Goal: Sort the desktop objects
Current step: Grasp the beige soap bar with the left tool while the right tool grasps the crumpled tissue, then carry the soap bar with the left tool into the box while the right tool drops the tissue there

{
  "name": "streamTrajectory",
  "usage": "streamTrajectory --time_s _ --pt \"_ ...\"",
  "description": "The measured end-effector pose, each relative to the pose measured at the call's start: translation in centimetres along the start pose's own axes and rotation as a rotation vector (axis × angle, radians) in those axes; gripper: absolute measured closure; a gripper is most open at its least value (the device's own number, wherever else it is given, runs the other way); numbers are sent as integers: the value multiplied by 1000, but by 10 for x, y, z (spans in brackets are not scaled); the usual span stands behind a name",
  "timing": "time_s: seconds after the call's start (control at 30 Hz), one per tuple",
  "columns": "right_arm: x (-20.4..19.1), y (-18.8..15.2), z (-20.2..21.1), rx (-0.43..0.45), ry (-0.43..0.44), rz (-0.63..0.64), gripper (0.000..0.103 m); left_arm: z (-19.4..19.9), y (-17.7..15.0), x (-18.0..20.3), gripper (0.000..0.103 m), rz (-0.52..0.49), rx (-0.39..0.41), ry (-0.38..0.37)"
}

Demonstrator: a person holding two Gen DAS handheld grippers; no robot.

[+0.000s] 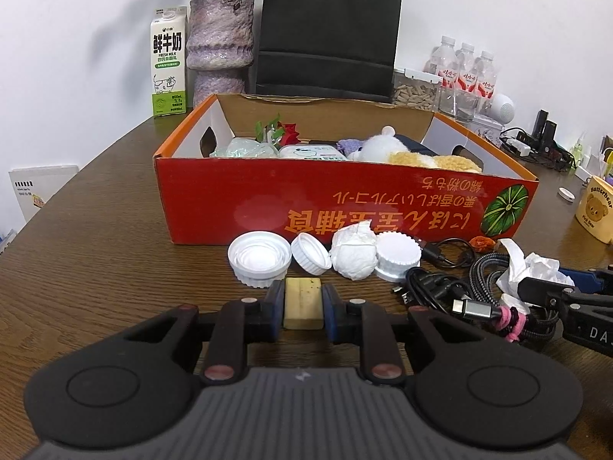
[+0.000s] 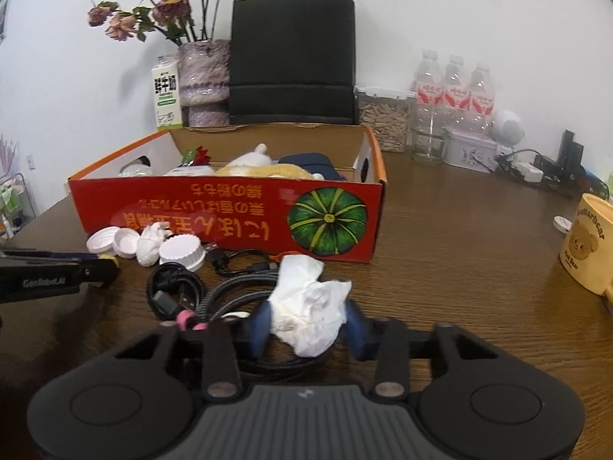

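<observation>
Both grippers angle down before the red box (image 1: pixel 345 207); left gripper (image 1: pixel 302 299) jaws clamp a yellowish block (image 1: pixel 302 303); right gripper (image 2: pixel 306 322) jaws squeeze crumpled white tissue (image 2: pixel 306 306).

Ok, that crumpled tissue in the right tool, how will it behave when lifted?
The crumpled tissue will probably squash rather than resist: it bulges loosely between the right tool's blue pads. It looks very light, so it should lift easily. Its loose upper flap may flop or drag across the braided cable underneath.
</observation>
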State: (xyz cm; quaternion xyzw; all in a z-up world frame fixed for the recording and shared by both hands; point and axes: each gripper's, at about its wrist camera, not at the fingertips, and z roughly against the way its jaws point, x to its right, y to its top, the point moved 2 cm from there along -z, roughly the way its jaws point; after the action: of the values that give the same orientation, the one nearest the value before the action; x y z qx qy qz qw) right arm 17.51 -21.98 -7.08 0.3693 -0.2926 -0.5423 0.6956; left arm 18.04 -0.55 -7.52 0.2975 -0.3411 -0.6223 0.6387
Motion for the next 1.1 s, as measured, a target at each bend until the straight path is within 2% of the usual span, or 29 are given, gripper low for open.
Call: streamTrajectory --time_s 0.1,0.13,0.17,0.2,0.5,0.8,1.1 --pt "-1 0 4 20 -11 5 79 0 0 0 81 -1 0 -2" --pt "0 1 5 27 -11 4 84 0 0 0 81 -1 1 -4" --pt "0 1 7 35 -7 3 95 1 -1 0 81 -2 1 -4" --pt "0 1 8 39 -6 3 98 1 -1 0 81 -3 2 -5" --pt "-4 3 18 74 30 10 100 2 -1 2 81 -4 11 -6" --pt "-5 12 31 124 62 4 100 17 3 -2 81 22 70 -40" --pt "-9 47 37 226 84 19 100 46 40 -5 81 51 216 -60"
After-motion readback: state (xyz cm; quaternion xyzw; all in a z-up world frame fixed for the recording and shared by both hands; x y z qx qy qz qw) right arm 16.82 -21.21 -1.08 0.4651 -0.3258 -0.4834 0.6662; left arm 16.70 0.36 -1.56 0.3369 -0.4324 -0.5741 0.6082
